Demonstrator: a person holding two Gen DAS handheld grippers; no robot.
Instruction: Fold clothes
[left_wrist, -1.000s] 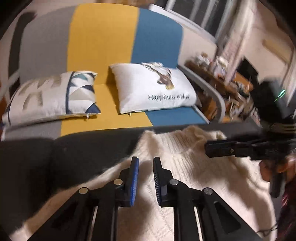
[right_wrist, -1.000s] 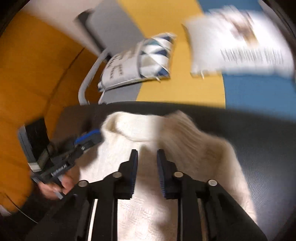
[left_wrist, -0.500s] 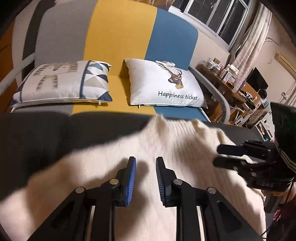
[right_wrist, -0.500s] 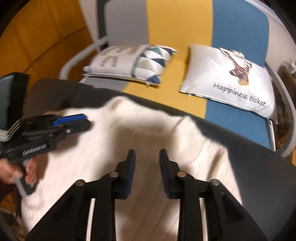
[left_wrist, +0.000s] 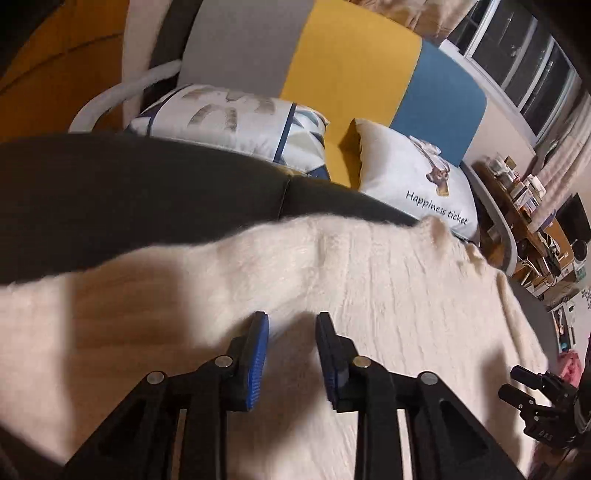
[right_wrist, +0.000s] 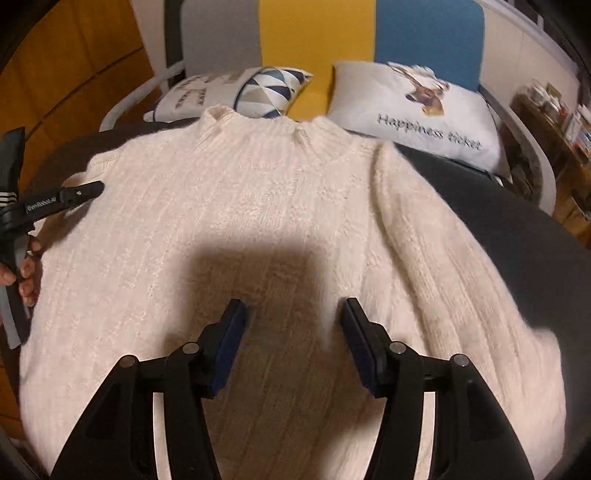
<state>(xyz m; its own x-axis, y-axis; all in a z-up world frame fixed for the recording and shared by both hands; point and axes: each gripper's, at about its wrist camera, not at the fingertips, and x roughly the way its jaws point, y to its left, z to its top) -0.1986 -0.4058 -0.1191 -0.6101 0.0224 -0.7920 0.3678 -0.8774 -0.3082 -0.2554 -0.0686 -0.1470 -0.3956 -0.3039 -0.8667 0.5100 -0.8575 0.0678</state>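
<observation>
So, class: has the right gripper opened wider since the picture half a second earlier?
Yes. The right gripper now shows a clearly wider gap between its fingers over the cream sweater, and nothing is held between them.

A dark grey tabletop (right_wrist: 517, 229) carries a cream ribbed-knit sweater (right_wrist: 258, 206) spread flat, collar towards the far edge, one sleeve lying along its right side, the cloth covering most of the surface.

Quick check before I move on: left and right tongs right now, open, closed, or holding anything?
Left tongs: open, holding nothing, over the cream sweater.
Right tongs: open wide, holding nothing, over the same sweater.
</observation>
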